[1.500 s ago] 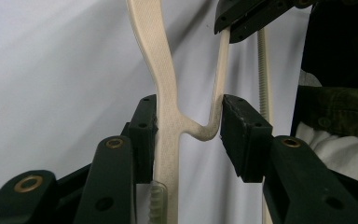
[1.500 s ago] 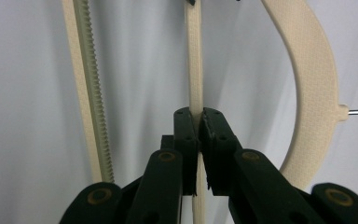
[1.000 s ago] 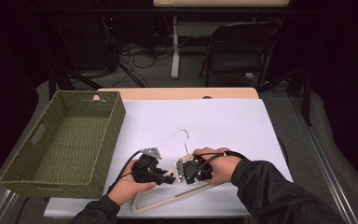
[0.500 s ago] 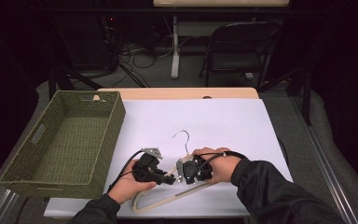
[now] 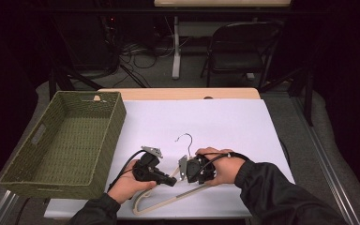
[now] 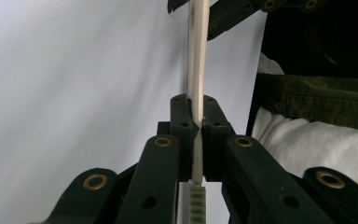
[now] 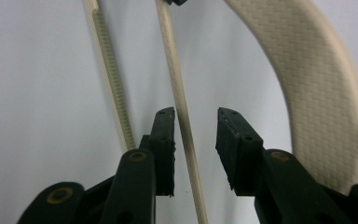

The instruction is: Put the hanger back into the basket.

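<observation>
1. Bench (image 5: 225, 122) under a white sheet, spanning the middle of the high view.
2. Green woven basket (image 5: 70, 140) at the bench's left side, well apart from the hands.
3. Cream hanger (image 5: 168, 202) flat on the sheet at the near edge, metal hook (image 5: 184, 139) pointing away from the person, well right of the basket.
4. Left claw (image 6: 196, 122) pressed together on a thin hanger rod (image 6: 197, 60), pads pinching it from both sides; closing just finished.
5. Right claw (image 7: 195, 135) spread, jaws just opened; same thin rod (image 7: 179, 102) between the pads, near the left pad, not gripped.
6. In the right gripper view, broad textured hanger arm (image 7: 303, 79) curving off to the right, ribbed bar (image 7: 112, 84) to the left.
7. Both claws close together over the hanger's middle in the high view, left (image 5: 171, 180), right (image 5: 183, 169).
</observation>
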